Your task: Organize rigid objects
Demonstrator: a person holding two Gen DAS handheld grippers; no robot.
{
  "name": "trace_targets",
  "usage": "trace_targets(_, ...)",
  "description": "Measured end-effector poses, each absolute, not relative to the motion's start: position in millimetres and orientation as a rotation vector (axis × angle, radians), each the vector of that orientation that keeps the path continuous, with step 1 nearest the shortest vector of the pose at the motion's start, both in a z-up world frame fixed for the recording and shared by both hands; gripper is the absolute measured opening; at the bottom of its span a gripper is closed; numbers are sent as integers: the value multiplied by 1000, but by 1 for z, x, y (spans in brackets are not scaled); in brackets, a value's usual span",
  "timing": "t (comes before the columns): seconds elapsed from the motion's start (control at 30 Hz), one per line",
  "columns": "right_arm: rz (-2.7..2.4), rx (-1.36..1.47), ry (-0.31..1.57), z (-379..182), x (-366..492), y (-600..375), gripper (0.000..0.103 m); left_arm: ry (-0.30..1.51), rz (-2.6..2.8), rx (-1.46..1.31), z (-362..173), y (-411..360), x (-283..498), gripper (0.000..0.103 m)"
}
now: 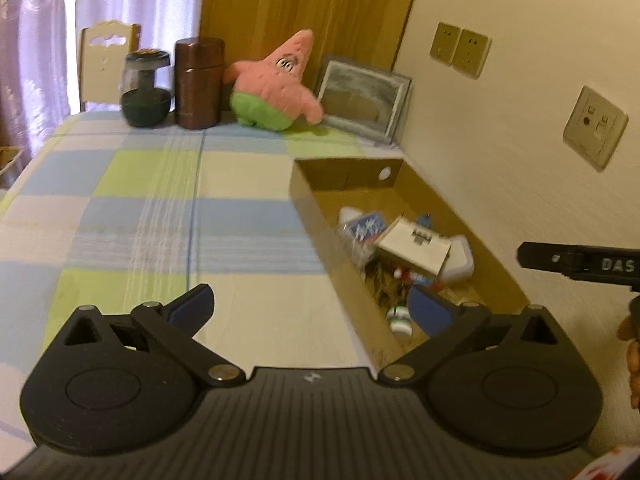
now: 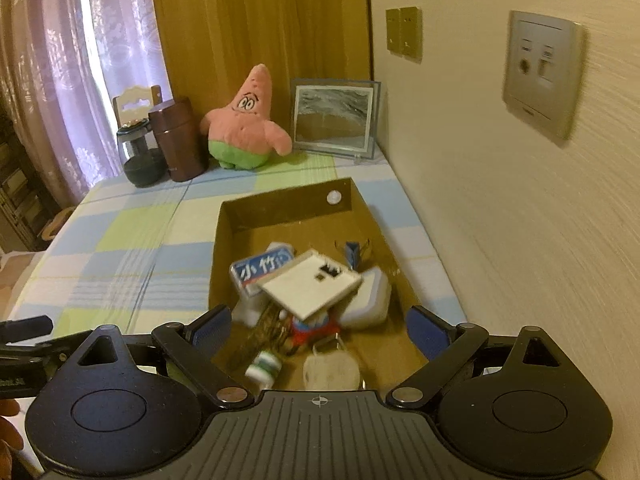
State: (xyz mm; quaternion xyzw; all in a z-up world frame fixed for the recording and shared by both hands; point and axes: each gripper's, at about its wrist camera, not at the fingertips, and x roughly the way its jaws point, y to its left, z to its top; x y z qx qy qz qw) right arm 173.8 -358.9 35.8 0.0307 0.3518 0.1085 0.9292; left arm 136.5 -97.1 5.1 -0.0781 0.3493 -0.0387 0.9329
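An open cardboard box (image 1: 320, 216) (image 2: 218, 256) lies on the checked tablecloth by the wall. It holds a flat white box (image 1: 416, 249) (image 2: 314, 285), a blue-and-white pack (image 1: 362, 229) (image 2: 260, 270), a small white bottle (image 1: 400, 320) (image 2: 264, 369), a white case (image 2: 370, 300) and other small items. My left gripper (image 1: 312, 310) is open and empty, over the box's near left wall. My right gripper (image 2: 320, 326) is open and empty above the box's near end. The white box looks blurred and tilted on the pile.
At the table's far end stand a dark glass jar (image 1: 146, 88) (image 2: 140, 156), a brown canister (image 1: 198, 82) (image 2: 178, 144), a pink star plush (image 1: 274, 84) (image 2: 246, 124) and a framed picture (image 1: 362, 98) (image 2: 334, 118). A chair (image 1: 106, 64) stands behind. The wall (image 2: 500, 200) runs along the right.
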Motion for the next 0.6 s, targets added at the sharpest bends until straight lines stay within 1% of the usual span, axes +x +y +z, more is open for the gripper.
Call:
trace_targets(0.37, 193, 65, 733, 49, 109, -365, 92, 714, -46, -113, 12, -117, 73, 101)
trace_targets(0.6, 187, 71, 732, 51, 68, -370, 92, 742, -83, -140, 15, -126, 38, 101)
